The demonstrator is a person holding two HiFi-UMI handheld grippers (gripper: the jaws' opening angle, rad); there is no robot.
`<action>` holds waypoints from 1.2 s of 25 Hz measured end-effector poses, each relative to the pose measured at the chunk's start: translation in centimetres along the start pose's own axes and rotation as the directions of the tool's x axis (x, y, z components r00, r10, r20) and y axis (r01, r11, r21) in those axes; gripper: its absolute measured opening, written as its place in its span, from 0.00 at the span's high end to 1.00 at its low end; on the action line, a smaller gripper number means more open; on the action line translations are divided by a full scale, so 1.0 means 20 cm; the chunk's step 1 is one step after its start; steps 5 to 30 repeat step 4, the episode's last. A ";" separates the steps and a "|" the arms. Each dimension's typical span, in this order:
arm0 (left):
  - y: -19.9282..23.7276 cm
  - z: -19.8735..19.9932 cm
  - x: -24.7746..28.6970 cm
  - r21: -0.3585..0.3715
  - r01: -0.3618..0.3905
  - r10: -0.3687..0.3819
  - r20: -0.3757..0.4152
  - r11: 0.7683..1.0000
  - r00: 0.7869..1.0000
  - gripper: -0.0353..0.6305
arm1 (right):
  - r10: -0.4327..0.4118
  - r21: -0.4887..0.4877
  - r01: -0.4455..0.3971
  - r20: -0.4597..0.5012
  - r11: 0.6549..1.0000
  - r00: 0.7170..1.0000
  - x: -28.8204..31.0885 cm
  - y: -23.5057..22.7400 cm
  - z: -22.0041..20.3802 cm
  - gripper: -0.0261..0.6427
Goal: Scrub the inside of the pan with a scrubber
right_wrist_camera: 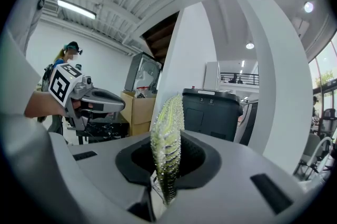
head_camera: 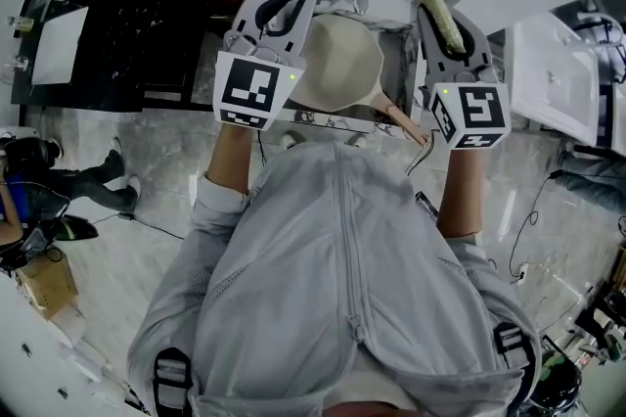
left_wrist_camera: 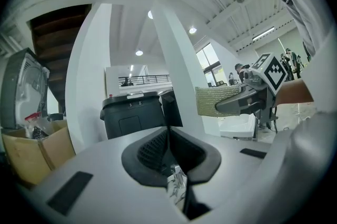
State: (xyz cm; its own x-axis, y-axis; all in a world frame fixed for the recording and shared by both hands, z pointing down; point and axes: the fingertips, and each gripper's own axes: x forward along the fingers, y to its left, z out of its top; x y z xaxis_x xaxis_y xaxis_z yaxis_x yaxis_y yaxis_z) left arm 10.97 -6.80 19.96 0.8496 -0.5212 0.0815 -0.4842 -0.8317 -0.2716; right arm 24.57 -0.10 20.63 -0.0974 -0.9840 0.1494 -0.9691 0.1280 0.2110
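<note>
While the right gripper (right_wrist_camera: 167, 157) clamps the scrubber (right_wrist_camera: 168, 120), the left gripper (left_wrist_camera: 167, 139) has fingers closed, seemingly empty.

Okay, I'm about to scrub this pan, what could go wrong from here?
1. The right gripper pinches the scrubber by one thin edge, with much of it sticking out past the jaws. Hard pressing could fold it or twist it loose.
2. The left gripper is shut on nothing, and nothing holds the pan. It may slide or turn under the strokes.
</note>
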 end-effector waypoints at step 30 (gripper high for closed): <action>0.00 -0.02 -0.01 0.001 -0.001 0.001 -0.006 1.000 1.000 0.90 | 0.009 0.006 -0.009 -0.004 1.000 1.000 0.00 0.01 -0.01 0.84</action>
